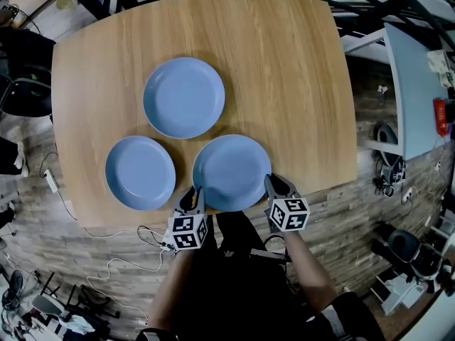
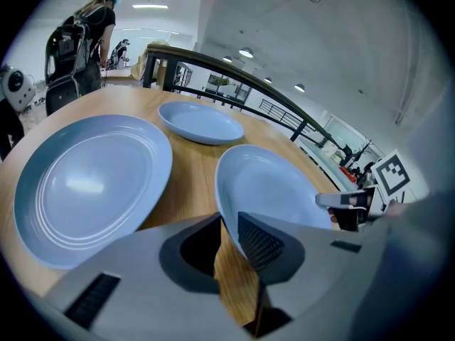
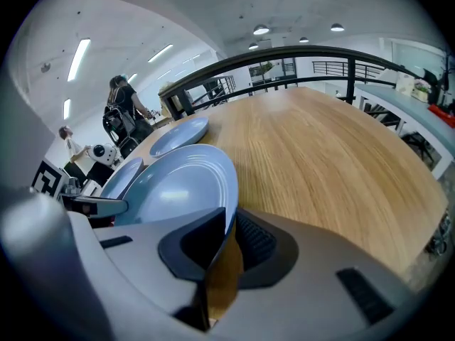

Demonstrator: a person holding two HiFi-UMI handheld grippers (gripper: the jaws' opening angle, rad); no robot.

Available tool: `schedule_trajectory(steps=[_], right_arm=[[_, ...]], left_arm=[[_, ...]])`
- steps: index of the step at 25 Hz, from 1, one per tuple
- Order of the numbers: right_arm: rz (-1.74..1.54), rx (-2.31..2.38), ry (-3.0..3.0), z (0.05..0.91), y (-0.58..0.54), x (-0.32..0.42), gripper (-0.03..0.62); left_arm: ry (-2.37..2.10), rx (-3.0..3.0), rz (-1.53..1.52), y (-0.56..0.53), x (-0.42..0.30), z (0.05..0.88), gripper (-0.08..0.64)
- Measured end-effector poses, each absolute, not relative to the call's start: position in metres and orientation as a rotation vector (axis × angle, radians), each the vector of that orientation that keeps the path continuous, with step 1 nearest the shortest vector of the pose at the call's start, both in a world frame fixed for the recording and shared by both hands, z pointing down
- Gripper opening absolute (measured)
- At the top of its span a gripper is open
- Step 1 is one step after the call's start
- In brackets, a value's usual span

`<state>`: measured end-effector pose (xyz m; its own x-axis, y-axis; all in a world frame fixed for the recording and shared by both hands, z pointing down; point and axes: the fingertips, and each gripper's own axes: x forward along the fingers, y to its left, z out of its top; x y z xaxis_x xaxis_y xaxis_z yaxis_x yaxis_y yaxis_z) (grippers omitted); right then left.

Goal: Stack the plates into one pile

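Observation:
Three blue plates lie on the wooden table [image 1: 284, 84]. The far plate [image 1: 183, 96] and the left plate [image 1: 140, 172] rest flat. The near plate [image 1: 232, 170] sits at the table's front edge, held at both sides. My left gripper [image 1: 193, 192] is shut on its left rim and my right gripper [image 1: 276, 185] on its right rim. In the left gripper view [image 2: 229, 229] the near plate [image 2: 277, 187] tilts up between the jaws, beside the left plate [image 2: 85, 183] and far plate [image 2: 200, 121]. In the right gripper view [image 3: 227, 229] the near plate's [image 3: 178, 187] rim runs between the jaws.
The right half of the table is bare wood. White cables [image 1: 114, 258] trail over the floor below the front edge, and dark chairs [image 1: 25, 94] stand at the left. A person with a backpack [image 2: 82, 38] stands beyond the table's far end by a dark railing [image 3: 298, 52].

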<state>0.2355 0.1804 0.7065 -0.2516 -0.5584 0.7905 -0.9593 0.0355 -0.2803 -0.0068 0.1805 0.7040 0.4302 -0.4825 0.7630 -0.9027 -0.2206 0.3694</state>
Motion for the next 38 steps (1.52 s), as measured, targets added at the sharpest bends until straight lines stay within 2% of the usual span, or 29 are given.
schedule_trajectory(steps=[26,38], right_arm=[[1.034,1.608,-1.945,0.634,0.162,0.235,0.060],[0.973,1.588,-2.008,0.605,0.137,0.206,0.060]], left_arm=[[-1.220,1.926,0.559,0.158,-0.008,0.633,0.078],[-1.274,1.918,0.506,0.142,-0.037,0.606,0.075]])
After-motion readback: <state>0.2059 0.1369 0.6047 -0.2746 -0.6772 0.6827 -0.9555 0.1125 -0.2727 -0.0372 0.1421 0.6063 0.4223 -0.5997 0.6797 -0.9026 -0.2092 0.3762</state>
